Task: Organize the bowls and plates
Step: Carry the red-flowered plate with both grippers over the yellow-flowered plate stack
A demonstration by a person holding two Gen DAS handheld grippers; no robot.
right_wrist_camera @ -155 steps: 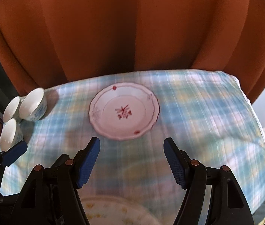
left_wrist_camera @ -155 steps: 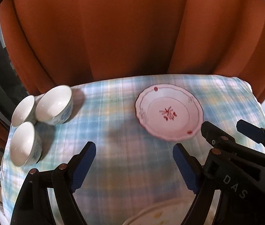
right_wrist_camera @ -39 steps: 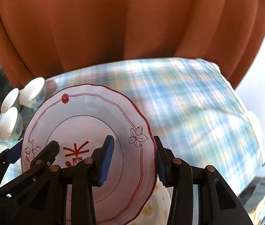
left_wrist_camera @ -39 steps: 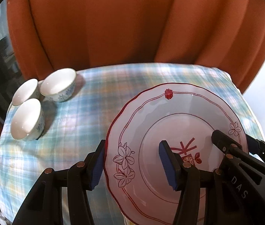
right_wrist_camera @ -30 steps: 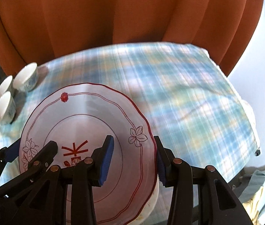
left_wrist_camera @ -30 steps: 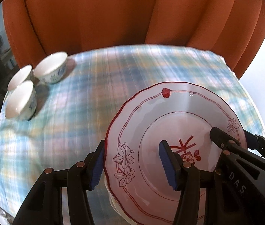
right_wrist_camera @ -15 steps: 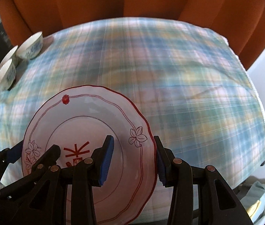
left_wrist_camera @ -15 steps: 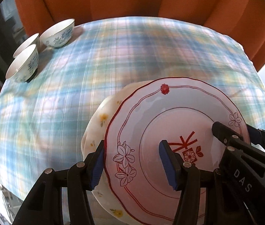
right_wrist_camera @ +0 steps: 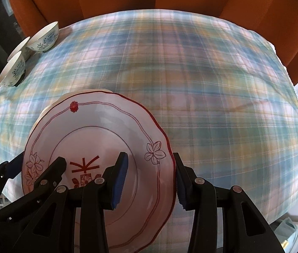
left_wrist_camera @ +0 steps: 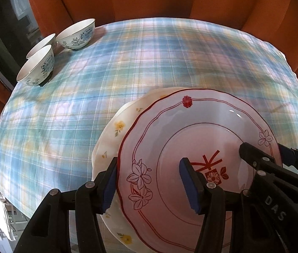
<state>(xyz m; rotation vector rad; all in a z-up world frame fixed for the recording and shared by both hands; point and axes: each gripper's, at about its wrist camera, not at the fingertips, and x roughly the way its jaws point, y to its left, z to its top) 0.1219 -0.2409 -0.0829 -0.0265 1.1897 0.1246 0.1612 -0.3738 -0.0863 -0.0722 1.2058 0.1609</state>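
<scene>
left wrist view: the left gripper has its jaws clamped across the left rim of the white scalloped ceramic plate with red floral trim, one pad under the edge and one in the well, so the plate stays level above the cream ceramic plate with yellow flowers on the plaid-clothed surface; three white blue-patterned bowls are grouped at the far left corner

right wrist view: the right gripper is clamped likewise on the opposite rim, sharing the load for stacking
</scene>
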